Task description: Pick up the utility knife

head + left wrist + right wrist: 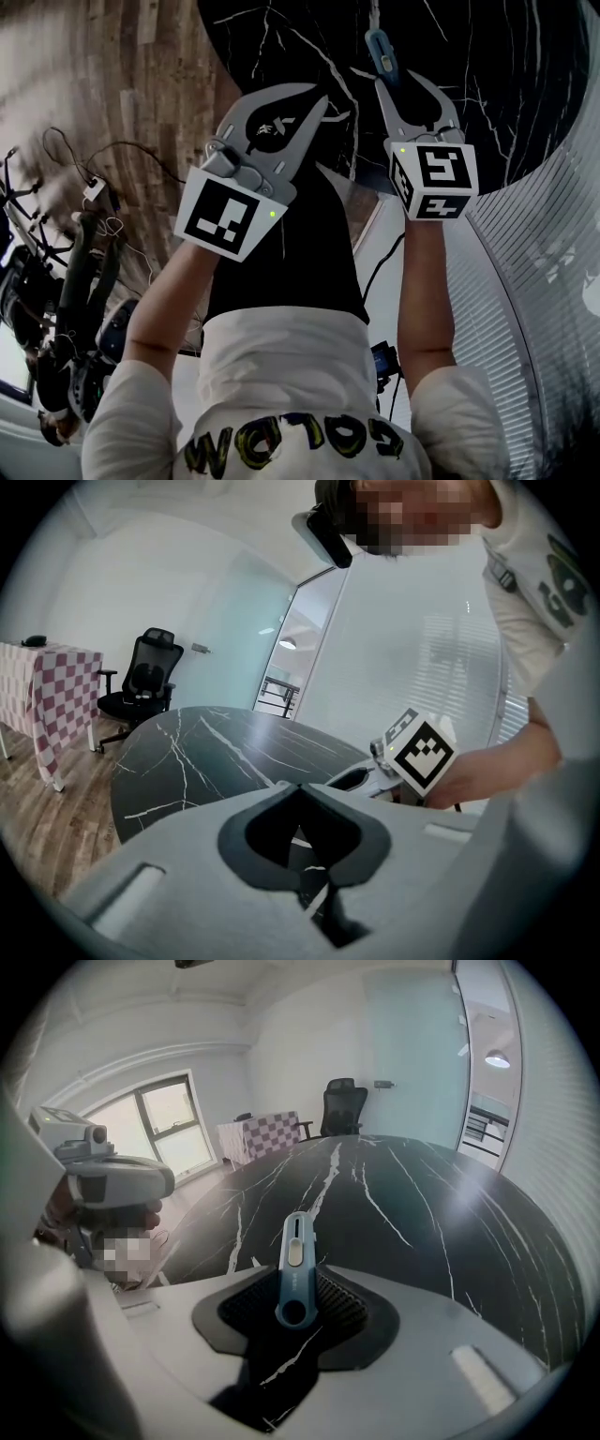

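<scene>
A blue utility knife (380, 52) (294, 1269) with a pale slider lies lengthwise between the ribbed pads of my right gripper (396, 81) (293, 1286). Both pads press on its rear end and its front sticks out past the fingertips. The right gripper hangs over the near edge of a round black marble table (487, 56) (403, 1204). To its left my left gripper (315, 101) (300, 787) is shut with nothing in it, its tips over the table's (206, 752) rim.
A black office chair (145, 682) (342, 1105) and a table with a checked cloth (56, 691) (258, 1136) stand beyond the marble table. Cables and gear (75, 281) lie on the wooden floor at the left. A wall with blinds (553, 262) runs along the right.
</scene>
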Available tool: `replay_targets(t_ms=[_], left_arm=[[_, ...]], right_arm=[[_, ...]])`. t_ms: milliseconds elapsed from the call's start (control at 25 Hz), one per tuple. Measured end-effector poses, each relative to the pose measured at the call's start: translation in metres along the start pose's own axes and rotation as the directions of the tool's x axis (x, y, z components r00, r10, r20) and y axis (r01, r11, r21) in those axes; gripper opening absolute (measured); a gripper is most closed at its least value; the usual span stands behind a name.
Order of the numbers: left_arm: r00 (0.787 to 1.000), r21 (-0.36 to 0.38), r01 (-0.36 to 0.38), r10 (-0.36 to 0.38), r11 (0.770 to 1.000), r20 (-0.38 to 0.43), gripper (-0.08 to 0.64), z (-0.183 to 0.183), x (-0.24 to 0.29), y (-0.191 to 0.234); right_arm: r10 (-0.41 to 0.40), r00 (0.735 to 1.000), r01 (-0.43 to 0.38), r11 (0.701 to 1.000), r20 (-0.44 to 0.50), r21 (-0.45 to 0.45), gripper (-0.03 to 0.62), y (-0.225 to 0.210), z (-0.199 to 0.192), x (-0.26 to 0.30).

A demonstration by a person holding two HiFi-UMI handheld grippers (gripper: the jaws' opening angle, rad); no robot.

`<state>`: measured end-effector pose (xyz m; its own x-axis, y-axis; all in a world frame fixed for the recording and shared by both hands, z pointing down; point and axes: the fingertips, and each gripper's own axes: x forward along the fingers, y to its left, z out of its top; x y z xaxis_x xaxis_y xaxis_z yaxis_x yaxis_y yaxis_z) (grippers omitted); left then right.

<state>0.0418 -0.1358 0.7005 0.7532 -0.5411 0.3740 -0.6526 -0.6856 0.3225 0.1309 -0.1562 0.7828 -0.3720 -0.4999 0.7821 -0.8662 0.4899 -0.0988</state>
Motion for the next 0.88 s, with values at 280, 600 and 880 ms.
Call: replay_targets(t_ms=[280, 600, 880], left_arm=[[0.999, 0.021, -0.013, 0.012, 1.0, 0.034, 0.003, 0.025, -0.01, -0.009], [0.993, 0.058, -0.03, 0.023, 0.998, 0.115, 0.003, 0.096, -0.048, -0.04], [0.985, 0.133, -0.031, 0.008, 0.991, 0.17, 0.002, 0.165, -0.093, -0.082]], right_arm=[[-0.001, 0.998, 0.002, 1.0, 0.068, -0.011, 0.129, 0.002, 0.022, -0.027], [0.013, 0.976, -0.005, 0.999, 0.219, -0.037, 0.127, 0.022, 0.091, -0.111], [0.018, 0.934, -0.003, 0.999, 0.356, -0.044, 0.129, 0.051, 0.144, -0.201]])
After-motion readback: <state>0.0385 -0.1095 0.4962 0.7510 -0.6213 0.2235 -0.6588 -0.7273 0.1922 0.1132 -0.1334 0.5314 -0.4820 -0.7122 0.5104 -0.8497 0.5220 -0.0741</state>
